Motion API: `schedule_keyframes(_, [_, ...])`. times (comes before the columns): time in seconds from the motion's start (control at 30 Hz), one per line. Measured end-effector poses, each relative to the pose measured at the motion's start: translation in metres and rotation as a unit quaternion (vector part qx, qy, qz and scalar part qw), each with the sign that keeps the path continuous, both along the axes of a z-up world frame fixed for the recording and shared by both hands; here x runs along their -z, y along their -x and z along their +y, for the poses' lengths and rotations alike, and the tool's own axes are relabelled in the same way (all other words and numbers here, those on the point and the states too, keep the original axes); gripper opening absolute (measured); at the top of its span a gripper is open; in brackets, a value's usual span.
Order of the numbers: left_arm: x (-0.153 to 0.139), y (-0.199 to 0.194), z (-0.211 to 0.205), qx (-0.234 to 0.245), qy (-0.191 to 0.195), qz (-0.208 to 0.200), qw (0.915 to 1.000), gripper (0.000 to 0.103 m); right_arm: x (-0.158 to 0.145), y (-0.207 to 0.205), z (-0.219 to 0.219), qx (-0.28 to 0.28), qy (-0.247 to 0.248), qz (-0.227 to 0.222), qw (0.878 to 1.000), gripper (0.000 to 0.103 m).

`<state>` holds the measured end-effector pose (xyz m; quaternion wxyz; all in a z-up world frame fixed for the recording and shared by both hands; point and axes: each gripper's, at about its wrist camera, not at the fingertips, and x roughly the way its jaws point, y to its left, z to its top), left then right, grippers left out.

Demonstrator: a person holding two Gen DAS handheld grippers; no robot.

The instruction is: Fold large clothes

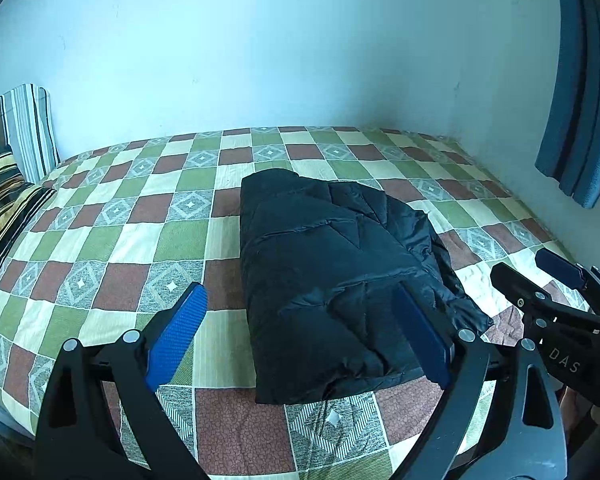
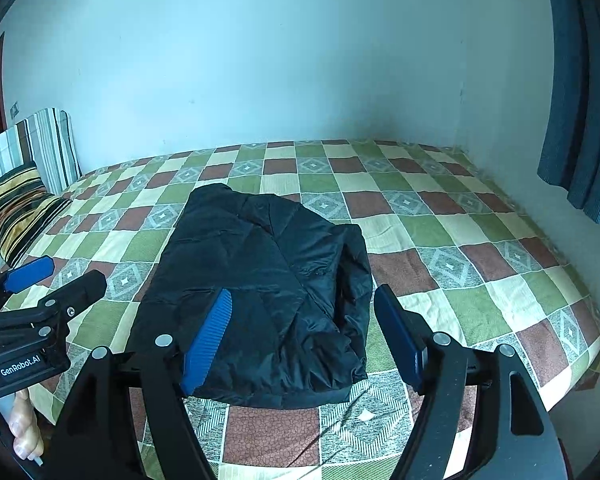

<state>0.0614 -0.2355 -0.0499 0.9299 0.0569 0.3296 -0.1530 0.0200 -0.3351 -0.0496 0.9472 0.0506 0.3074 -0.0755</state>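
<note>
A black puffer jacket (image 1: 328, 276) (image 2: 268, 292) lies folded into a thick bundle on the checked bedspread (image 1: 112, 236) (image 2: 480, 264). My left gripper (image 1: 300, 304) hovers above the bundle's near end with its blue pads wide apart and nothing between them. My right gripper (image 2: 304, 300) is also above the near end, open and empty. Each gripper shows in the other's view: the right one (image 1: 540, 276) at the right edge, the left one (image 2: 56, 280) at the left edge. Neither touches the jacket.
Striped pillows (image 1: 8, 200) (image 2: 20, 208) lean at the head of the bed on the left. A pale wall runs behind the bed. A blue curtain (image 1: 584, 120) (image 2: 580, 120) hangs at the right. The bed's near edge is just below the grippers. A hand (image 2: 24, 428) shows at lower left.
</note>
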Motion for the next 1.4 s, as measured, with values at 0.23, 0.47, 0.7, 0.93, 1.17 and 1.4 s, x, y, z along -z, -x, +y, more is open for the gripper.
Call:
schedule_keyframes(0.23, [-0.0002, -0.0003, 0.0007, 0.001, -0.001, 0.001, 1.0000, 0.094, -0.0005, 0.0006, 0.0007, -0.001, 0.001, 0.001, 1.000, 0.073])
schedule_keyframes(0.47, [-0.0013, -0.0005, 0.0015, -0.001, 0.000, -0.001, 1.0000, 0.094, -0.0008, 0.0008, 0.0014, -0.001, 0.000, 0.001, 1.000, 0.073])
schedule_keyframes(0.7, [-0.0012, -0.0001, 0.0022, 0.000, 0.000, -0.001, 1.0000, 0.094, -0.0008, 0.0010, 0.0022, -0.001, 0.003, -0.001, 1.000, 0.077])
schedule_keyframes(0.93, [-0.0049, 0.0011, 0.0039, -0.004, 0.000, -0.007, 1.0000, 0.094, -0.0016, 0.0024, 0.0032, -0.001, 0.006, -0.004, 1.000, 0.081])
schedule_keyframes(1.17, [-0.0075, 0.0039, 0.0020, -0.010, -0.003, -0.016, 0.9998, 0.094, -0.0042, 0.0047, 0.0035, -0.002, 0.011, -0.008, 1.000, 0.082])
schedule_keyframes(1.4, [-0.0096, 0.0077, 0.0010, -0.013, -0.004, -0.021, 0.9997, 0.095, -0.0051, 0.0066, 0.0037, -0.002, 0.013, -0.009, 1.000, 0.082])
